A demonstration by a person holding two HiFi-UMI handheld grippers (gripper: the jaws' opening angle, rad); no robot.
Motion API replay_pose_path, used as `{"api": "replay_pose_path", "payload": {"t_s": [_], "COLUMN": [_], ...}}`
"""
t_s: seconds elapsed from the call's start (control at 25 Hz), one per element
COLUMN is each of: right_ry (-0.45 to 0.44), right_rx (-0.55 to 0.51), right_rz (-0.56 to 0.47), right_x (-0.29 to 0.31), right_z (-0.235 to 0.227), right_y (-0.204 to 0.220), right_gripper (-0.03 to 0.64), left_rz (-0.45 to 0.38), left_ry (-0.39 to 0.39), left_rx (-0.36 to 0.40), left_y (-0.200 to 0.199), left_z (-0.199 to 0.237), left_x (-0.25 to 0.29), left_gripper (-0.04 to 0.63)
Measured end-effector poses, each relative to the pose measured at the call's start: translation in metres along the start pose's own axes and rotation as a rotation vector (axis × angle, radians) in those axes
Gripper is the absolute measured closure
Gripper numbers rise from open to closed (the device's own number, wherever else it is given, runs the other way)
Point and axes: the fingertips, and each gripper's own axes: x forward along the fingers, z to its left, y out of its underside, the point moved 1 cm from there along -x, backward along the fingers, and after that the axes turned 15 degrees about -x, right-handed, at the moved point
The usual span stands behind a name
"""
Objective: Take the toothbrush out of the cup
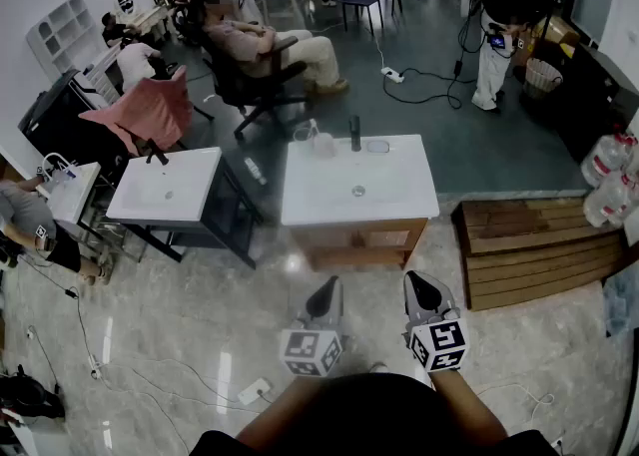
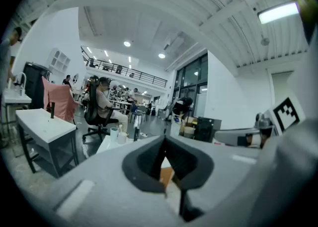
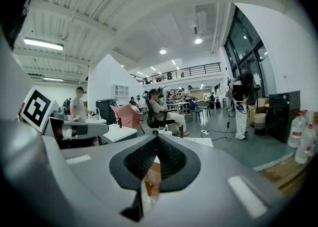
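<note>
Claws: the left claw [image 1: 324,294] and right claw [image 1: 422,289] sit at 6 o'clock, side by side; both are pinched fully together with nothing between the pads.
Bench: the white bench [image 1: 399,200] lies at 12 o'clock, well apart from both claws, with bare floor between.
Toothbrush: it appears to stand in the cup [image 1: 321,145] at the bench's far left corner, about 11 o'clock. It is too small to make out clearly from here.
Risk, shut claws: arriving still pinched would likely jab the cup, tip it or shove it off the back edge.
Risk, tap: the tap [image 1: 353,132] stands just beside the cup at its 3 o'clock, so a claw coming from that side may strike it.
Risk, lift: pulling the brush at a slant could drag the light cup along; the other claw may need to steady it.
Edges: the cup sits close to the far and left edges, and the basin dips mid-bench.
Room: the floor is open at 12 o'clock. A second bench [image 1: 165,190] at 10 o'clock and wooden boards [image 1: 529,244] at 2 o'clock narrow the sides, and cables [image 1: 150,374] trail at 8 o'clock.
</note>
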Motion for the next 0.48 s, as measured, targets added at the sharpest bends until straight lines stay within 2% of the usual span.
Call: {"api": "replay_pose_path", "payload": {"t_s": [0.48], "right_ry": [-0.014], "right_rx": [0.016], "right_rz": [-0.044], "right_x": [-0.031], "right_z": [-0.016], "right_y": [0.016], "right_gripper": [0.615], "left_rz": [-0.013], "left_ry": [-0.017], "left_rx": [0.019], "left_y": [0.020], "left_z": [-0.033], "left_x": [0.000], "left_gripper": [0.594]}}
